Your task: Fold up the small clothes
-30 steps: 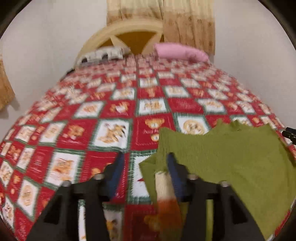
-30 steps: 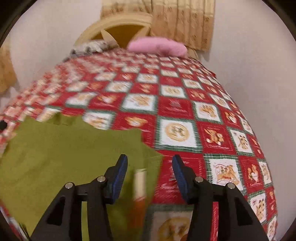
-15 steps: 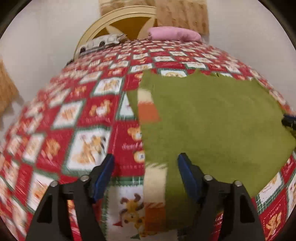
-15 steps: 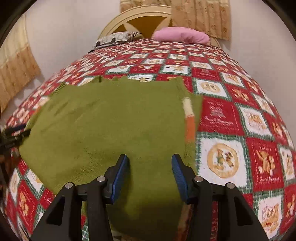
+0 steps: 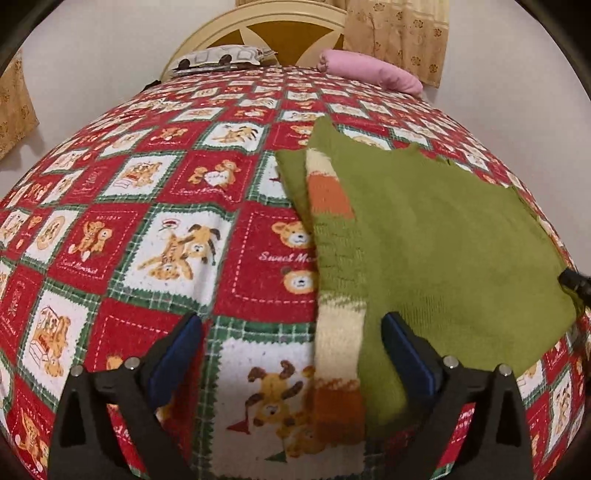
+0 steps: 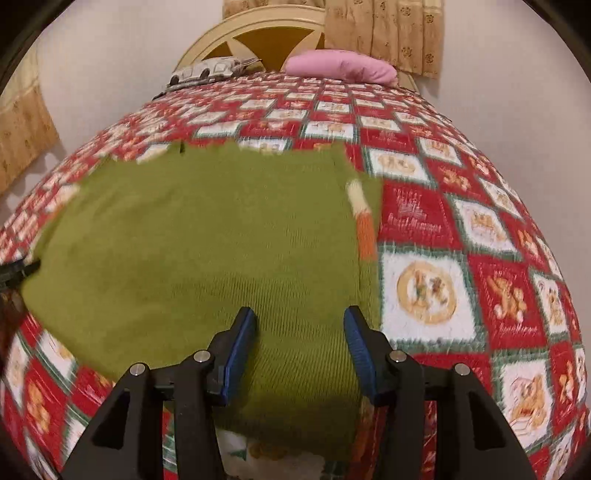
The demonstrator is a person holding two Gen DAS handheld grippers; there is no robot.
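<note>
Red patchwork bedspread (image 5: 155, 206), green knit garment (image 5: 443, 236), pink pillow (image 6: 341, 68), cream headboard (image 6: 255, 33)

Left claw (image 5: 291, 347) just spread wide — right claw (image 6: 300, 341) half-open

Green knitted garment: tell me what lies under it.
The green knitted garment lies on the red patchwork teddy-bear bedspread. Its cream-and-orange striped part peeks out; the rest underneath is hidden.

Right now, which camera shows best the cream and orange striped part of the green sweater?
The left wrist view. There the striped part of the green sweater is sharp and runs long along the garment's left edge. The right wrist view shows only a short, blurred piece near the right edge.
</note>
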